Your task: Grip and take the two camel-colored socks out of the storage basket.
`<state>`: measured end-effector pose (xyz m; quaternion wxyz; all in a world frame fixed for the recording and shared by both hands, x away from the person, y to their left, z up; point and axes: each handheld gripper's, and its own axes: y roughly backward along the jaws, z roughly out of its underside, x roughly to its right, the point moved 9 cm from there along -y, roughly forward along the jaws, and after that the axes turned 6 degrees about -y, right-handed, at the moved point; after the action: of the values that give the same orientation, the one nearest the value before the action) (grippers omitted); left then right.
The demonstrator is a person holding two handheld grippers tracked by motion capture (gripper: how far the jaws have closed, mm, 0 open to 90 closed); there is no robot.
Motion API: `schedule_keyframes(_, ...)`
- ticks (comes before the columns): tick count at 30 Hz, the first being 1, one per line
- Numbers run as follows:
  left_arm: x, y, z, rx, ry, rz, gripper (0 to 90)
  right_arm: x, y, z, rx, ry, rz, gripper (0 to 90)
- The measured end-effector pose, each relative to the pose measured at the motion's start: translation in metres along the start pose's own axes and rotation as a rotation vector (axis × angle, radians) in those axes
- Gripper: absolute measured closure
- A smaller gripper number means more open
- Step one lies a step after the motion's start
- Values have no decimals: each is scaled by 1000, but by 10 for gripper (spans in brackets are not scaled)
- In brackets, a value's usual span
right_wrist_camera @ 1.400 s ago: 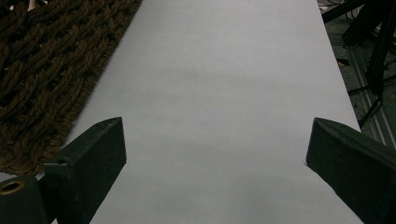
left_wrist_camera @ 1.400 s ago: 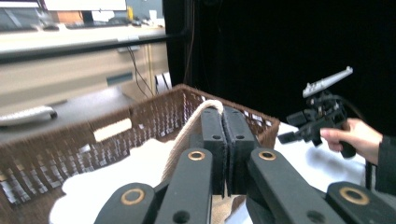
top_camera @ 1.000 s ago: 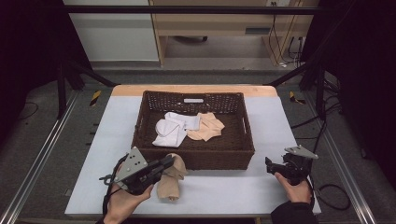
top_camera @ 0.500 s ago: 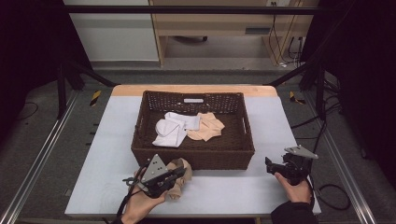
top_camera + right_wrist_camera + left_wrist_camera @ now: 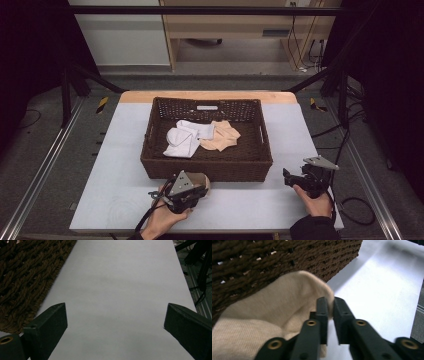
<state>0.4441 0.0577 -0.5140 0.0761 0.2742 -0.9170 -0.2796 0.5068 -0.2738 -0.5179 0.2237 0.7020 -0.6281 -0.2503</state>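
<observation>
A beige sock (image 5: 202,179) lies on the white table against the front wall of the brown woven basket (image 5: 207,169). My left gripper (image 5: 199,190) sits low over it. In the left gripper view the sock (image 5: 274,315) bulges to the left of the jaws (image 5: 330,303). The jaws have just been opening and stand a narrow gap apart, with pale table showing through the gap and no cloth pinched. My right gripper (image 5: 288,177) rests at the table's right front, and its jaws (image 5: 115,312) are wide open over bare table.
Inside the basket lie a white sock (image 5: 182,140) and another beige sock (image 5: 220,136). The basket wall (image 5: 287,260) rises close ahead of the left jaws, and its corner (image 5: 22,272) is left of the right jaws. Metal rails run along both table sides.
My left gripper has come down and to the right with the beige sock, setting it by the basket front. Its jaws have parted slightly. The right gripper has kept still.
</observation>
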Motion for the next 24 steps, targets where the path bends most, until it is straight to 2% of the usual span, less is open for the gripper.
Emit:
schedule_keyframes(4, -4, 7, -3, 29, 6, -3, 659, 1, 0, -1, 7, 4, 1, 51)
schedule_keyframes(8, -9, 16, -6, 56, 15, -18, 571, 2, 1, -1, 9, 2, 4, 50)
schedule_keyframes(15, -35, 48, 0, 101, 55, -115, 476, 3, 1, -1, 12, -5, 7, 50)
schedule_keyframes(16, -35, 48, 0, 101, 55, -115, 462, 3, 1, -1, 12, -5, 7, 50)
schedule_keyframes(17, -41, 55, 5, 103, 65, -141, 449, 3, 3, -2, 18, -12, 8, 48)
schedule_keyframes(21, -52, 69, 22, 90, 87, -176, 433, 4, 2, -1, 19, -14, 11, 47)
schedule_keyframes(24, -66, 79, 37, 78, 114, -220, 429, 4, 2, -1, 16, -11, 10, 47)
